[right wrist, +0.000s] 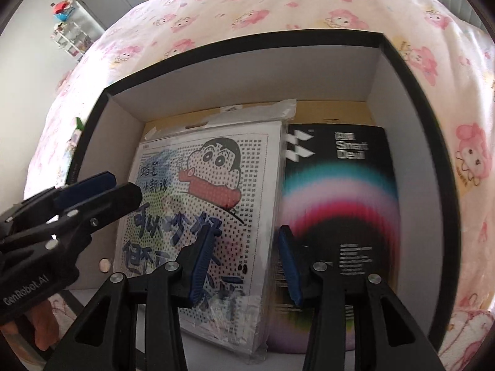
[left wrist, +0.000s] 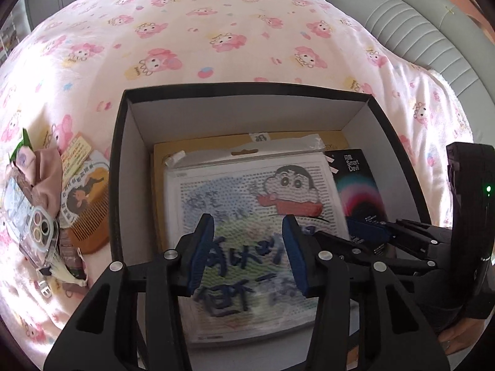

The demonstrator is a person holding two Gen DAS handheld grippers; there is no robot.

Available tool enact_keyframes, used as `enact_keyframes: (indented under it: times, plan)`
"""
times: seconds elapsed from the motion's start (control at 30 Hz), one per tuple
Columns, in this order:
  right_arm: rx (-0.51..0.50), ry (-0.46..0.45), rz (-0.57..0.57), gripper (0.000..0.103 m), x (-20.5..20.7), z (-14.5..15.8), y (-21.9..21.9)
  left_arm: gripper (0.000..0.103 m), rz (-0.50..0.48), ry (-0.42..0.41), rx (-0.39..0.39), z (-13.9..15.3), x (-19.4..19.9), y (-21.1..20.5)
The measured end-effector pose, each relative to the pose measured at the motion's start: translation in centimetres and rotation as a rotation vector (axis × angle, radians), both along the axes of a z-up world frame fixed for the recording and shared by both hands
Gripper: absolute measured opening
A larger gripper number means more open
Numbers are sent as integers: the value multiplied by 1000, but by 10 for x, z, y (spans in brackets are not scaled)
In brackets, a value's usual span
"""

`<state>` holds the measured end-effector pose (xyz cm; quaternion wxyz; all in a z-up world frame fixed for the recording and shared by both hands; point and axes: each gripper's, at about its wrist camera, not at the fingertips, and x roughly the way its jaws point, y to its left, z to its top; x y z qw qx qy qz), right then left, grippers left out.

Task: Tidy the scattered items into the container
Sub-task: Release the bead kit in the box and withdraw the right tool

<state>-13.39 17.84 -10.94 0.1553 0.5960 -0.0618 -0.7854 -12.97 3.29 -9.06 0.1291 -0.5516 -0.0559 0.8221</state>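
- Black cardboard box (left wrist: 119, 167) with white inner walls sits on a pink cartoon-print bedspread (left wrist: 216, 40); both claws hang over its open top.
- Left claw (left wrist: 247, 256): blue pads apart, nothing between them, a cartoon picture kit (left wrist: 247, 185) in clear wrap lying flat in the box right beneath.
- Right claw (right wrist: 244, 262): pads likewise apart and empty, poised above the seam where the kit touches a black packet (right wrist: 340, 185) with a rainbow glow print.
- Both flat items rest on a yellow sheet (left wrist: 334, 137) lining the box floor.
- Outside the box, to the left claw's left, a wooden comb (left wrist: 89, 228), a clear phone case (left wrist: 43, 232) and pink cloth (left wrist: 46, 167) lie in a heap on the bedspread.
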Motion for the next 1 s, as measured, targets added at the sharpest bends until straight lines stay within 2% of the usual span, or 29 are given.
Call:
enact_keyframes:
  times: [0.07,0.2,0.27,0.37,0.5,0.67,0.77,0.83,1.0]
  plan:
    - [-62,-26,24,39,0,0,-5,46,12,-2,17,0,0,-4]
    - [-38,22,6,39,1,11,-3,46,16,-3,39,0,0,-8]
    - [7,57,-40,39,1,17,5,46,8,-16,53,-2,-1,-8]
    - [76,78,-24,39,-2,20,0,46,12,-30,39,-6,-2,-6]
    - [78,87,12,39,-3,21,-11,45,10,-64,50,-12,-2,-4]
    - [222,105,2,39,0,9,-21,45,2,-134,39,-26,-4,4]
    - [235,113,-34,39,5,9,-13,45,-8,-98,-10,-23,-1,11]
    - [223,135,-57,39,7,15,-9,46,-12,-61,-14,-16,1,14]
    - [184,205,-97,43,12,40,-8,46,-38,84,-55,19,19,18]
